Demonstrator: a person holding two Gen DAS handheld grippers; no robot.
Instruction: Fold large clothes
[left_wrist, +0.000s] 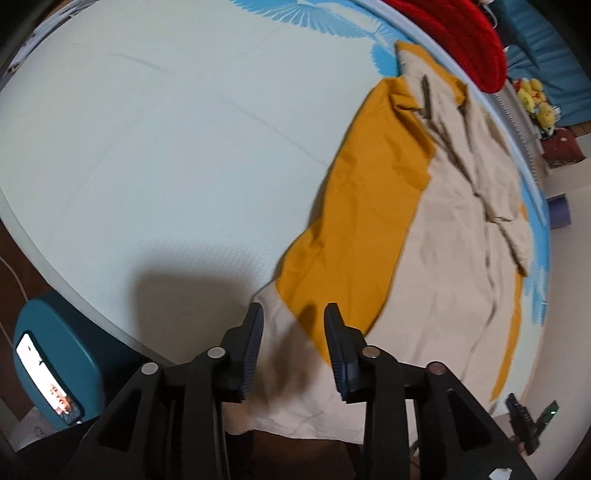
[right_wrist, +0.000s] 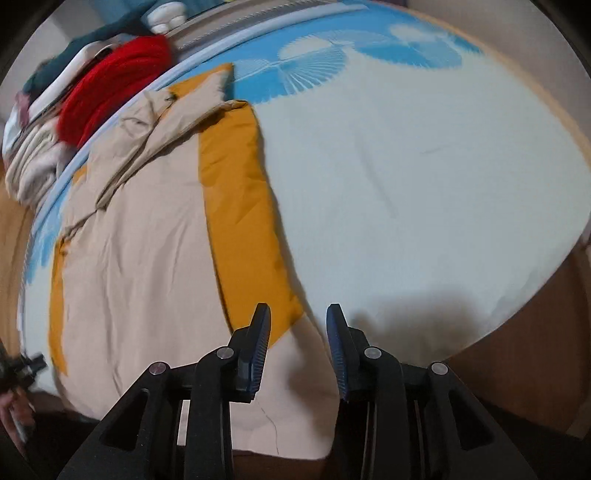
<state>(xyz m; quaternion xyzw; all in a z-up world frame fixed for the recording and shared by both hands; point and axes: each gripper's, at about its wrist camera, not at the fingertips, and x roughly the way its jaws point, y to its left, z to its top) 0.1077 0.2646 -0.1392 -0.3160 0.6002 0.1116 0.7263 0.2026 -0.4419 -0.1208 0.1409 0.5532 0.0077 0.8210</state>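
A large beige garment with mustard-yellow panels (left_wrist: 443, 240) lies spread flat on the bed, its collar end far away and its hem at the near edge. In the left wrist view my left gripper (left_wrist: 294, 308) hovers over the near left corner of the hem, jaws apart, with nothing between them. In the right wrist view the same garment (right_wrist: 147, 240) fills the left half. There my right gripper (right_wrist: 298, 307) stands open above the hem's near right corner, where the yellow panel ends. Neither gripper's pads press on the cloth.
The bed has a pale sheet (left_wrist: 166, 147) with a blue print at its far end (right_wrist: 351, 55). A red bundle (right_wrist: 110, 81) and folded pale cloth (right_wrist: 33, 166) lie beyond the bed's far edge. A lit phone (left_wrist: 48, 380) rests on a teal stand at the near left.
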